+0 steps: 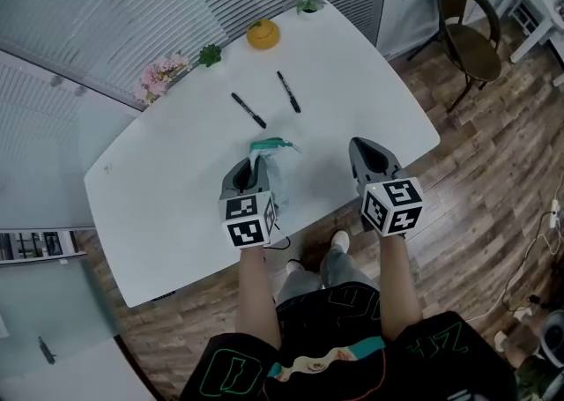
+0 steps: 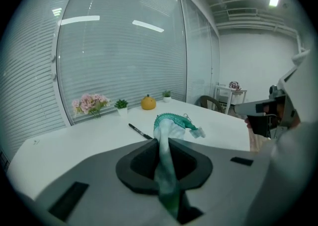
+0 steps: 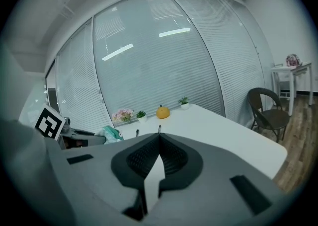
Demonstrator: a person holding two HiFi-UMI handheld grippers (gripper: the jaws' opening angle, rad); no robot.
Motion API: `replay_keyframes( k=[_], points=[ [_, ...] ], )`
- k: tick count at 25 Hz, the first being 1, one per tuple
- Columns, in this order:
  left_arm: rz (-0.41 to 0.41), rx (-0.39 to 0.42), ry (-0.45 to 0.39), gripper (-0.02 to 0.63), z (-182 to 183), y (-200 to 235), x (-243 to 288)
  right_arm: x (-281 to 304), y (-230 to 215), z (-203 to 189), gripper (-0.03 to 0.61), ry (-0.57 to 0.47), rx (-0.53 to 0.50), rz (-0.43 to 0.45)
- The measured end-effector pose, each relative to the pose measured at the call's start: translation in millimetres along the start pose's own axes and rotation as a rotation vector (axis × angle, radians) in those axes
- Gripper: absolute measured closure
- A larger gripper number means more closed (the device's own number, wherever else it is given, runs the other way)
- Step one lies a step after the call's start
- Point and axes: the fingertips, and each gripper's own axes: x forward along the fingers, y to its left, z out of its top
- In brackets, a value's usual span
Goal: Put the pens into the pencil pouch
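Note:
A limp teal-and-white pencil pouch hangs lifted off the white table, pinched in my left gripper. In the left gripper view the pouch runs through the closed jaws of that gripper, its teal zipper edge sticking out beyond the tips. Two black pens lie apart on the table farther out; one pen shows just past the pouch. My right gripper is shut and holds nothing, level with the left one over the table's near edge; its tips meet.
Along the table's far edge stand an orange pumpkin ornament, pink flowers and two small green plants. A glass wall with blinds runs behind. A brown chair stands on the wood floor to the right.

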Motion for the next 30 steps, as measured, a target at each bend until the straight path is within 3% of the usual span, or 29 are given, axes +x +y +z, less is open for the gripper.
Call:
replay_keyframes(
  k=[11,17,24,26,30],
  points=[
    [0.07,-0.024,-0.258,0.571,74,31,-35,5,16,60,0.594,-0.101,-0.08,0.034],
    [0.0,-0.006,-0.468,0.571,113,26,-63,5,29,85,0.594,-0.153,-0.108,0.066],
    [-0.011,-0.023,-0.567,0.569,139,30,-74,-2,24,110,0.594,-0.212,-0.125,0.042],
    [-0.047,-0.025,-0.607,0.569,149,26,-77,-6,23,122,0.594,-0.245,-0.124,0.04],
    [-0.203,0.018,-0.675,0.569,165,3,-84,-16,30,142,0.594,-0.303,-0.132,0.097]
  ],
)
